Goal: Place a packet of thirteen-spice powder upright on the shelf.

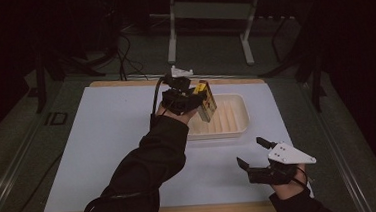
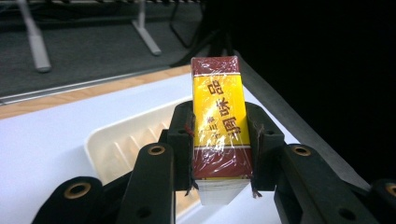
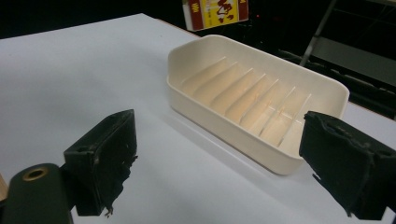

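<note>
A shallow cream plastic tray (image 1: pixel 237 125) with a ribbed floor is sitting on the white-topped counter (image 1: pixel 108 141), toward its far side, and serves here as the landmark. The left tool (image 1: pixel 188 97) is hanging over the tray's left end, its two black jaws clenched on a small yellow and dark-red box wrapped in clear film (image 1: pixel 206 100). In the left gripper view the box (image 2: pixel 219 126) is standing upright between the jaws, gripped at its lower half, its yellow face with dark red characters turned toward the camera and its dark red top rising above the tool (image 2: pixel 219 154). The tray (image 2: pixel 121 140) is lying below and behind it, and the box is hanging clear above it. A dark sleeve (image 1: pixel 145 174) is reaching from the counter's near edge up to that tool.

The right tool (image 1: pixel 252 154) is hovering nearer than the tray, off its near right corner, jaws spread wide and holding nothing. In the right gripper view the spread jaws of this tool (image 3: pixel 219 158) are framing the tray (image 3: pixel 219 116), whose ribs are running across its floor; the box (image 3: pixel 215 11) is showing beyond the tray's far left corner, above it. A white three-cornered plate (image 1: pixel 289 154) is sitting on top of the right tool.
</note>
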Motion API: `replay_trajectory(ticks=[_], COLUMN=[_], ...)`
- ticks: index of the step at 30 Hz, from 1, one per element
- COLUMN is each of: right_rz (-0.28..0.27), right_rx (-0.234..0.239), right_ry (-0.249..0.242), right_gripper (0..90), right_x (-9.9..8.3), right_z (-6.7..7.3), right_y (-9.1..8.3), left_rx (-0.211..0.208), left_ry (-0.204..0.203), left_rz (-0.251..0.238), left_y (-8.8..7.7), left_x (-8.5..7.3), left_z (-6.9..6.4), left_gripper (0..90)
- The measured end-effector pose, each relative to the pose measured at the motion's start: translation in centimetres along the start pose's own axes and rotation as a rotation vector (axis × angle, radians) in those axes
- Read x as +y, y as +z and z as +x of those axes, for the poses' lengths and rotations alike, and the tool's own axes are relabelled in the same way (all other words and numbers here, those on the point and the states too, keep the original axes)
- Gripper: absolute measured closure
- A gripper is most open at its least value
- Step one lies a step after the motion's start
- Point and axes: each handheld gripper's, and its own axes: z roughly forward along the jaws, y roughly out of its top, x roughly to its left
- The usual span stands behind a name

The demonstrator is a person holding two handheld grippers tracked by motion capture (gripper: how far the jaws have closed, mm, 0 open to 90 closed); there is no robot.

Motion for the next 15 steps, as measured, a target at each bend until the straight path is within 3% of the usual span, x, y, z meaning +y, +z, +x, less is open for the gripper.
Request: replay_trajectory(ticks=[11, 15], right_rz=[-0.004, 0.005], right_rx=[0.008, 0.015], right_ry=[-0.001, 0.004], right_gripper=[11.3, 11.3], right_x=[-0.2, -0.3], right_z=[0.1, 0.0], right_y=[0.0, 0.2], left_rx=[0.123, 0.169], left_ry=[-0.016, -0.053], left_rz=[0.003, -0.007], left_y=[1.7, 2.3], left_x=[0.4, 0.5], left_z=[1.7, 2.7], left_gripper=[68.7, 68.7])
